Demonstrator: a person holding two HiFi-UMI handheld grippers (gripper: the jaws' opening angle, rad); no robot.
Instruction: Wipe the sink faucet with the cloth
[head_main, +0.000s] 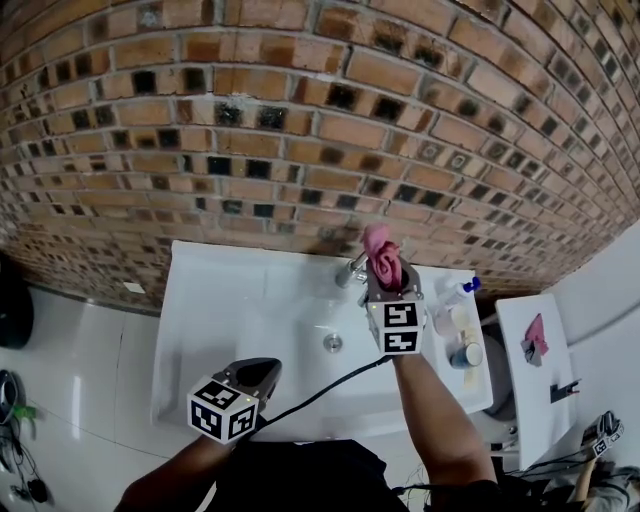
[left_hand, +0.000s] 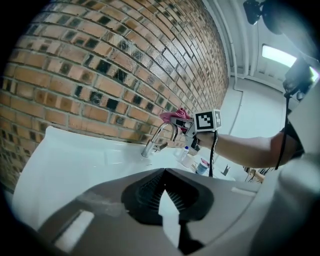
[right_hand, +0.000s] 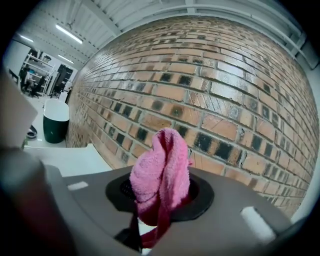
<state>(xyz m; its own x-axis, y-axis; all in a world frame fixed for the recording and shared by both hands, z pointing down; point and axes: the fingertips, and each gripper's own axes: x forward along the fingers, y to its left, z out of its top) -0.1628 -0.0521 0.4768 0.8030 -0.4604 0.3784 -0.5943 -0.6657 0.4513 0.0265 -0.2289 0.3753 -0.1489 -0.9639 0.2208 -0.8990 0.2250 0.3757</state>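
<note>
The pink cloth (head_main: 380, 250) sticks up bunched from my right gripper (head_main: 386, 278), which is shut on it. It hangs just above and right of the chrome faucet (head_main: 351, 270) at the back of the white sink (head_main: 215, 300). In the right gripper view the cloth (right_hand: 162, 170) fills the space between the jaws of the right gripper (right_hand: 160, 197), with brick wall behind; the faucet is hidden there. My left gripper (head_main: 266, 370) is shut and holds nothing, low over the sink's front edge. The left gripper view shows the faucet (left_hand: 159, 139) and the cloth (left_hand: 173, 115) beyond the left gripper (left_hand: 164, 172).
A brick wall (head_main: 300, 120) rises right behind the sink. The drain (head_main: 332, 342) sits mid-basin. A spray bottle (head_main: 456, 294) and a small jar (head_main: 465, 354) stand on the sink's right end. A white side table (head_main: 520, 385) holding a pink item stands further right.
</note>
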